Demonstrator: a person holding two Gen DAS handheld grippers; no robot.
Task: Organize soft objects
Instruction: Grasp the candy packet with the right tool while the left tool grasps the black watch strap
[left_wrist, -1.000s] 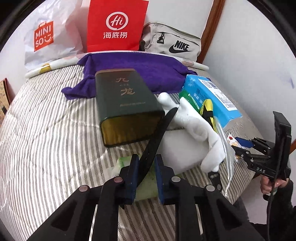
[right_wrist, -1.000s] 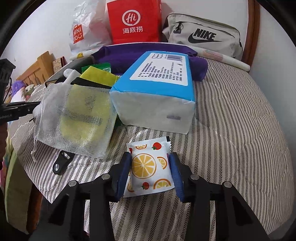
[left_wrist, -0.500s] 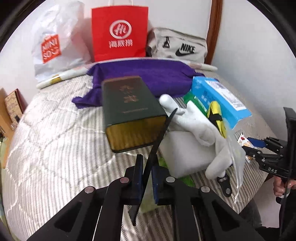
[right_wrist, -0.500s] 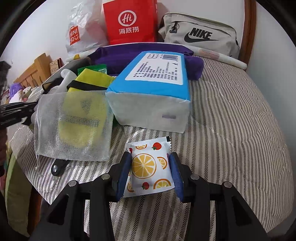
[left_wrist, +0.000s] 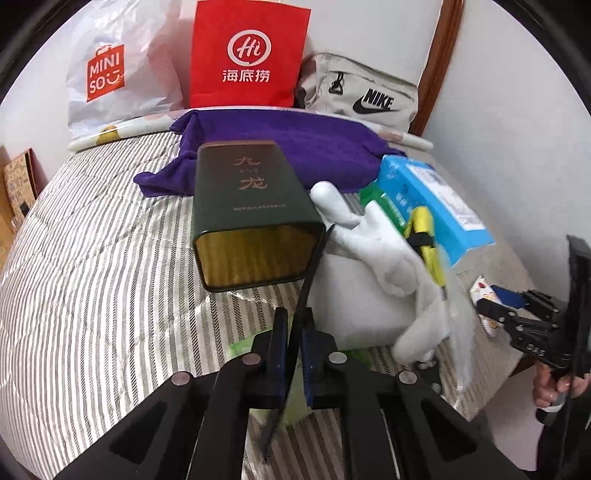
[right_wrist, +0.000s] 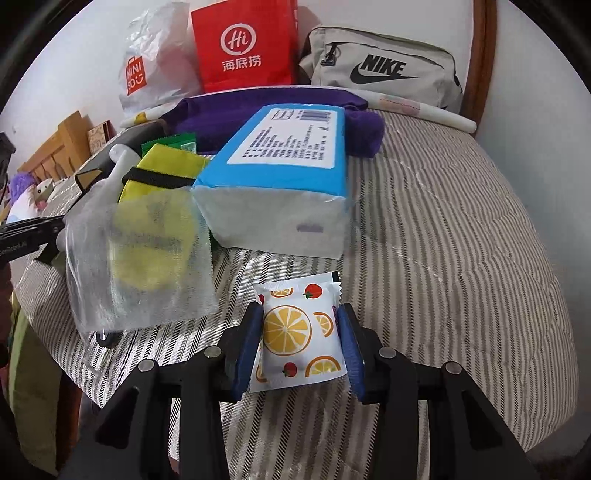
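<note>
The bedcover (left_wrist: 92, 266) is striped grey and off-white. At the upper middle of the left wrist view a red paper bag (left_wrist: 247, 55) carries a white "Hi" logo, beside a white Miniso bag (left_wrist: 110, 70) with an orange-red mark and a beige Nike pouch (left_wrist: 362, 96) with a black swoosh. A purple towel (left_wrist: 295, 147) lies below them, then a dark green tin (left_wrist: 247, 199) with gold lettering. In the right wrist view, the tissue pack (right_wrist: 280, 177) is blue and white, and the small packet (right_wrist: 299, 332) is white with orange slices and red strawberries.
</note>
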